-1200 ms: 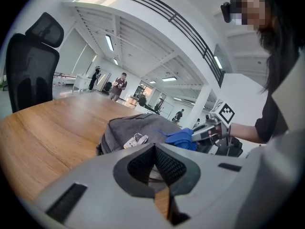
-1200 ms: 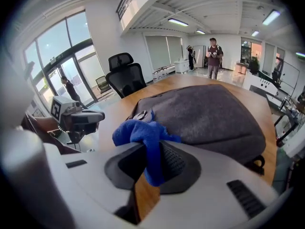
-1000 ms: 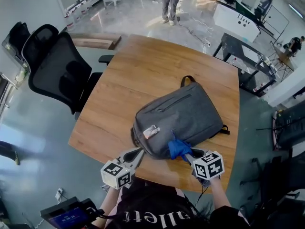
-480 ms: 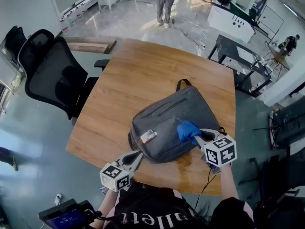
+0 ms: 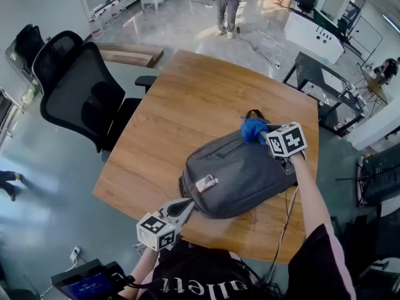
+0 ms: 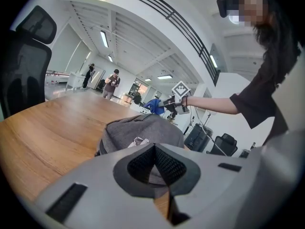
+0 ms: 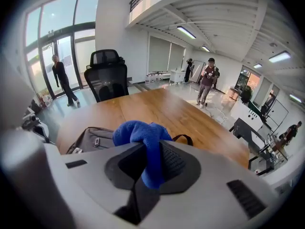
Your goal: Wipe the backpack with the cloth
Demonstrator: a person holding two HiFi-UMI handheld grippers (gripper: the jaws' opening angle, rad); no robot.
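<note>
cloth (image 5: pixel 253 129): now at backpack's (image 5: pixel 240 170) 12 o'clock end, up from 6 o'clock, so one pass looks complete
right hand-held gripper (image 5: pixel 264 134): grasping cloth
left hand-held gripper (image 5: pixel 185 207): clenched, empty

1 overhead, 2 low (sharing backpack (image 5: pixel 240 170)).

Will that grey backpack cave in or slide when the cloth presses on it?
The backpack probably gives a little: its fabric top looks soft and rounded. It lies flat on the smooth wooden table, so it might slide under the cloth, though the left hand-held gripper at its near edge may steady it.
</note>
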